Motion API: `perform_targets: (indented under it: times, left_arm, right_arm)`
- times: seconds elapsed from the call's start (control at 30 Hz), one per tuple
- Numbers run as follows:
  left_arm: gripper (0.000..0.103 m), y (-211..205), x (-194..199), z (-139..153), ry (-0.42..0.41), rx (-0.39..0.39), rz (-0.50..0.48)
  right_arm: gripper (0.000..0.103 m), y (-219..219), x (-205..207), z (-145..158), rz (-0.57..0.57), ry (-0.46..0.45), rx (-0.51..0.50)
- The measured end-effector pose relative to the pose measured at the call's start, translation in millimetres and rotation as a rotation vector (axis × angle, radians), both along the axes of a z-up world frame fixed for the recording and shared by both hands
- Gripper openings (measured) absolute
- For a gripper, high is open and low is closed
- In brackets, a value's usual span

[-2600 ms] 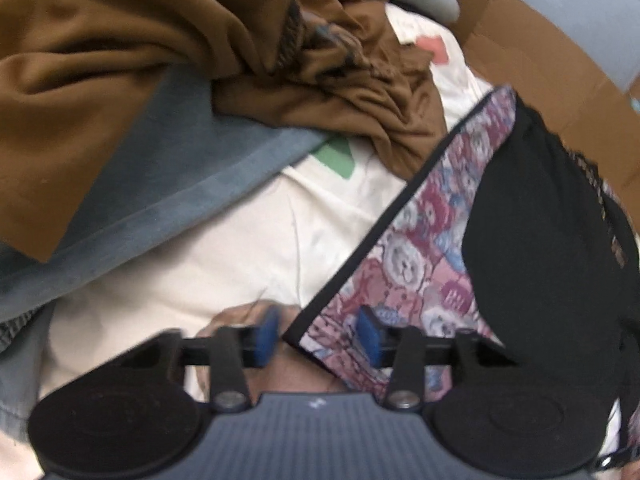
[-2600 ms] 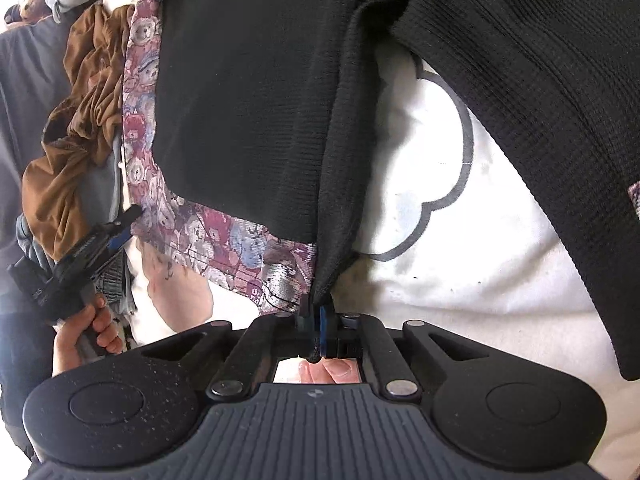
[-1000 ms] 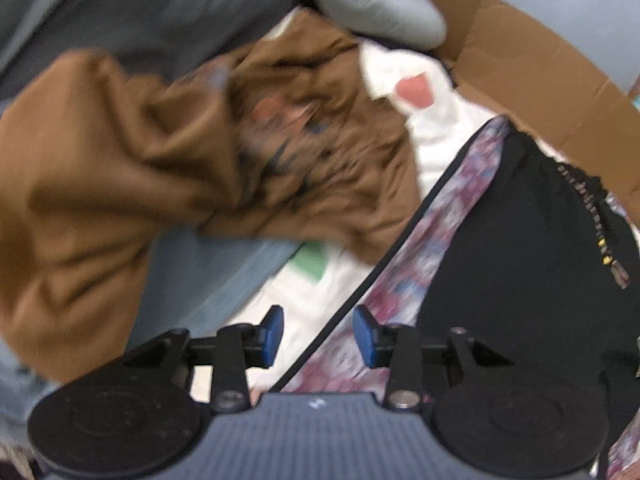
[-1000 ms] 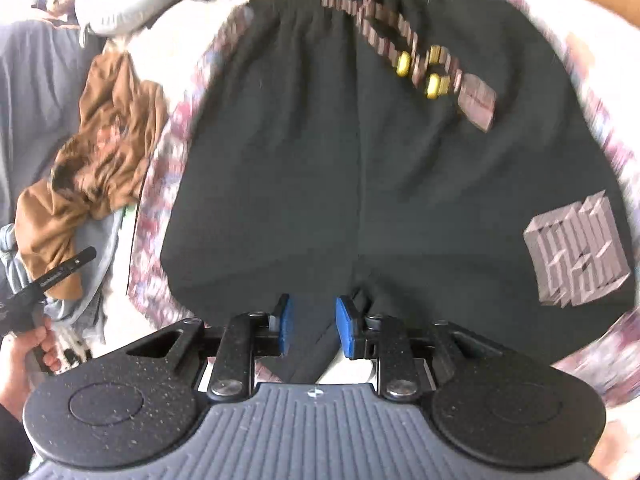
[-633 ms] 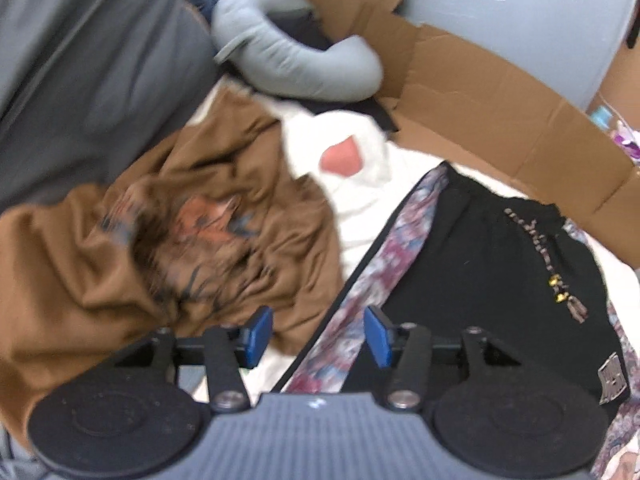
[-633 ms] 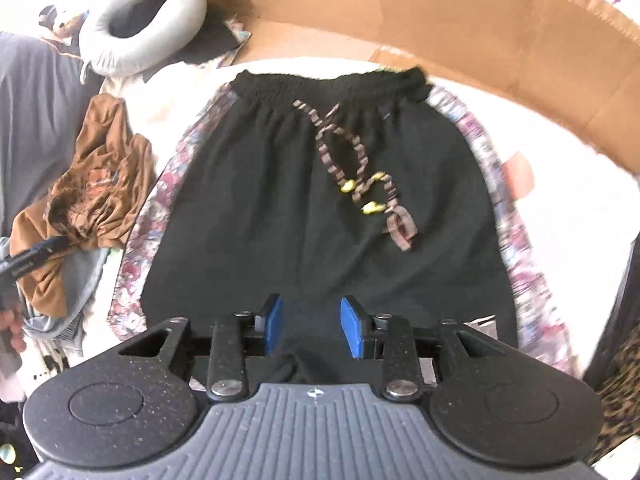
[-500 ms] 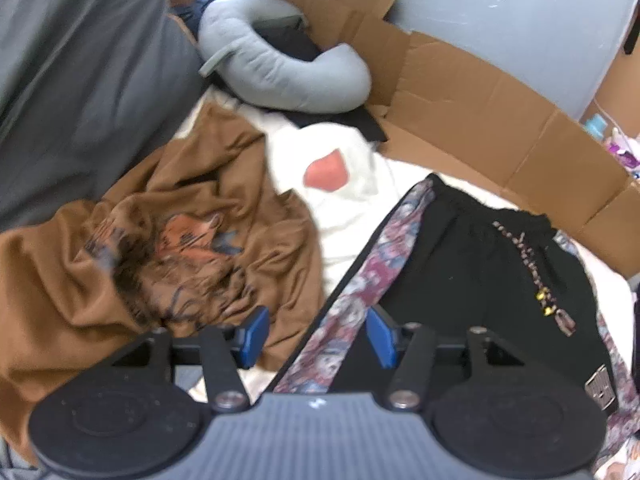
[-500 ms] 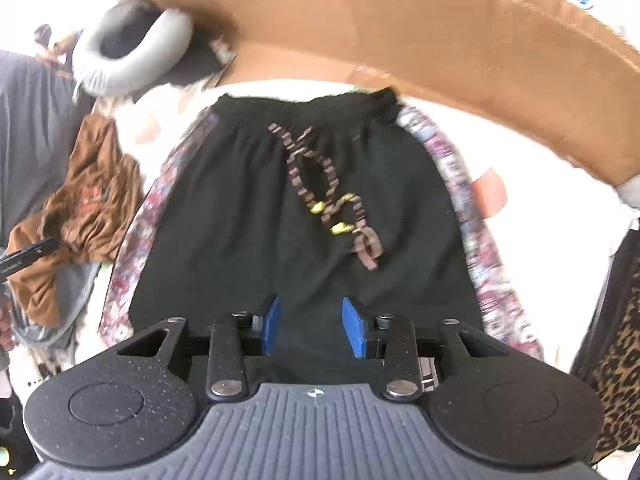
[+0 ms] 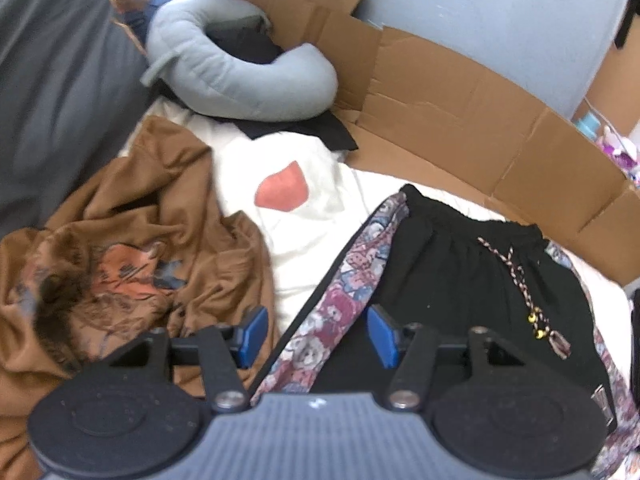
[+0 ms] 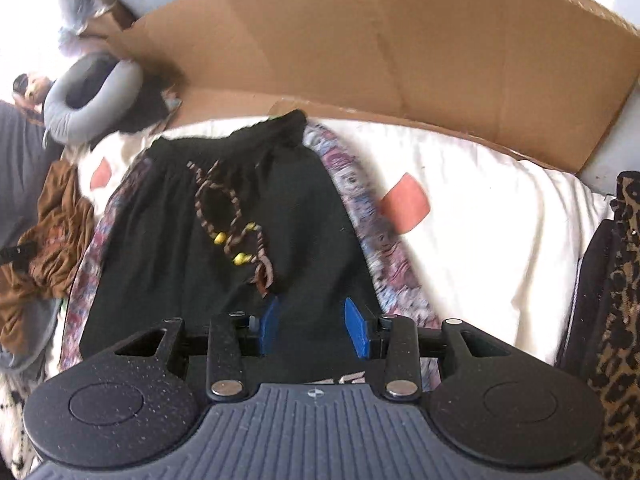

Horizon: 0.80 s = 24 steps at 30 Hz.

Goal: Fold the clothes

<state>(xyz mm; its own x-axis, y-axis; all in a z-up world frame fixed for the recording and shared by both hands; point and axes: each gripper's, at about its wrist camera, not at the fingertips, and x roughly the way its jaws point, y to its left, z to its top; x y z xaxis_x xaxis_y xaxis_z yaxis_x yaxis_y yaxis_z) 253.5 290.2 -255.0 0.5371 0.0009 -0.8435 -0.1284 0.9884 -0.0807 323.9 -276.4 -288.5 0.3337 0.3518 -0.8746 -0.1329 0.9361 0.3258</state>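
1. Ahead of my left gripper (image 9: 316, 330), black knit shorts (image 9: 460, 280) lie flat on a white sheet (image 9: 308, 264). Their patterned side stripe (image 9: 352, 280) runs between my blue pads (image 9: 252, 334); the jaws have just been opening, stand parted and grip nothing.
2. Left of that gripper sits a crumpled brown T-shirt (image 9: 132, 248), soft and deeply creased, with an orange print.
3. Beyond it curves a padded grey U-shaped pillow (image 9: 240, 76), backed by creased cardboard panels (image 9: 460, 96).
4. Under my right gripper (image 10: 314, 326) the same shorts spread out; the braided drawstring (image 10: 228, 216) with yellow beads loops just ahead. These jaws have also just been opening, stand apart and are empty.
5. Right of it hangs leopard-print fabric (image 10: 616, 300).
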Motion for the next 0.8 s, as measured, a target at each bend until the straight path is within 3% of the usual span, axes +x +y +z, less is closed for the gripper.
perform_targets:
  times: [0.33,0.5,0.63,0.8]
  left_arm:
    - [0.058,-6.3,32.5,-49.1,0.005,0.029,-0.051]
    - [0.058,-13.3,51.1,-79.2,0.01,0.036,-0.102]
    - [0.058,-18.3,60.9,-97.9,-0.009,0.104,-0.177]
    - [0.044,-5.8,62.8,-115.8,-0.001,0.059,-0.179]
  right_arm:
    - [0.044,-23.4,20.0,-49.8,-0.06,-0.072,-0.011]
    - [0.044,-36.4,36.4,-55.9,-0.156,-0.093,0.065]
    - [0.044,-35.2,45.0,-62.0,-0.184,-0.128,0.083]
    - [0.043,-30.6,51.8,-81.7,-0.175,-0.167,0.039]
